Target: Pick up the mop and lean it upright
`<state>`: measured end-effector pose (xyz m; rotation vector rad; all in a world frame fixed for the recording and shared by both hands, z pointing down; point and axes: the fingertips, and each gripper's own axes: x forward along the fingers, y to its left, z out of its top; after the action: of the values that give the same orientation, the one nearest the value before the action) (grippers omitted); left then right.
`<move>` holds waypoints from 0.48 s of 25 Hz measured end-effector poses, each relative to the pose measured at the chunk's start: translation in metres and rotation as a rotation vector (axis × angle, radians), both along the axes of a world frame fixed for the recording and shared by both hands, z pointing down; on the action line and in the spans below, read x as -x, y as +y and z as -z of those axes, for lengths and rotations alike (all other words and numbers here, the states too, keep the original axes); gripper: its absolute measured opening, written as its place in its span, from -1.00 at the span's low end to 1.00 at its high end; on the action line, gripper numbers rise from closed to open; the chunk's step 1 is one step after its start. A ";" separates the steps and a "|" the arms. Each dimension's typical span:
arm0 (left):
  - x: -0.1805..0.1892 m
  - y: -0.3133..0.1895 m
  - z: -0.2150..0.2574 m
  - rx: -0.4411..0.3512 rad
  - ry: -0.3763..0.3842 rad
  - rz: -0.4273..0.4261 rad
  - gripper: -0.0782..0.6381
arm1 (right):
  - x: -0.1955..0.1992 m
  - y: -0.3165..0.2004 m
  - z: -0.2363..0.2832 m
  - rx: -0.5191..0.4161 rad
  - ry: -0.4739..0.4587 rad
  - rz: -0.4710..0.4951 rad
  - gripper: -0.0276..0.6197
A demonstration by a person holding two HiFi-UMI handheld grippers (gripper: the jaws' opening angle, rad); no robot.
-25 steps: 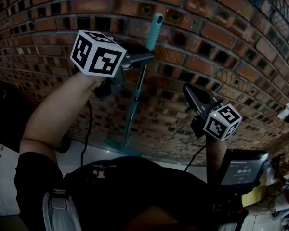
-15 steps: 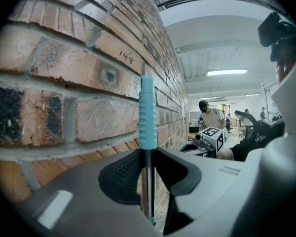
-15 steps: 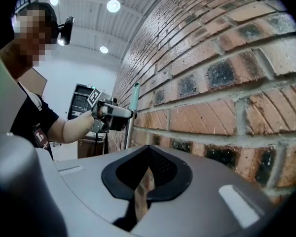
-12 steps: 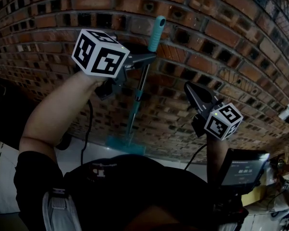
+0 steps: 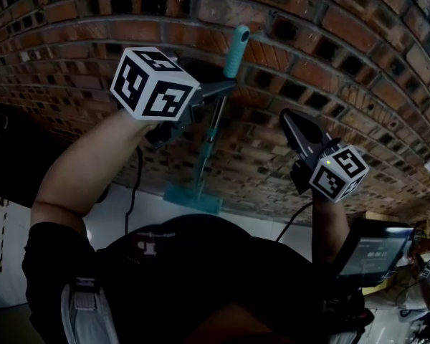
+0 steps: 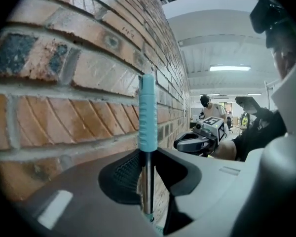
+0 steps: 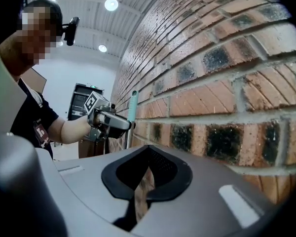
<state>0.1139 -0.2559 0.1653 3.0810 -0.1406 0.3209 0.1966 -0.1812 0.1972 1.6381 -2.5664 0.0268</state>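
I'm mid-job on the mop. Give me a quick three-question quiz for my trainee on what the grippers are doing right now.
1. True or false: the right gripper is clamped on the mop.
2. Where does the left gripper hold the mop?
A. on the metal pole just below the teal grip
B. at the very top of the teal grip
C. on the mop head
3. Fill in: the mop stands in front of a ____ wall.

Key:
1. False: the right gripper is empty and apart from the mop.
2. A
3. brick
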 end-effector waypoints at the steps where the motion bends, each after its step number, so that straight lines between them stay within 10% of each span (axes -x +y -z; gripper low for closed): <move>1: 0.000 0.001 -0.007 0.003 -0.005 0.001 -0.54 | 0.000 0.000 -0.004 0.003 -0.002 0.002 -0.87; 12: -0.005 0.003 -0.106 0.018 -0.069 0.057 -0.54 | 0.001 0.003 -0.080 -0.004 0.004 0.057 -0.87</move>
<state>0.1190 -0.2533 0.2712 3.0427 -0.2259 0.4234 0.1958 -0.1785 0.2776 1.5641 -2.6102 0.0147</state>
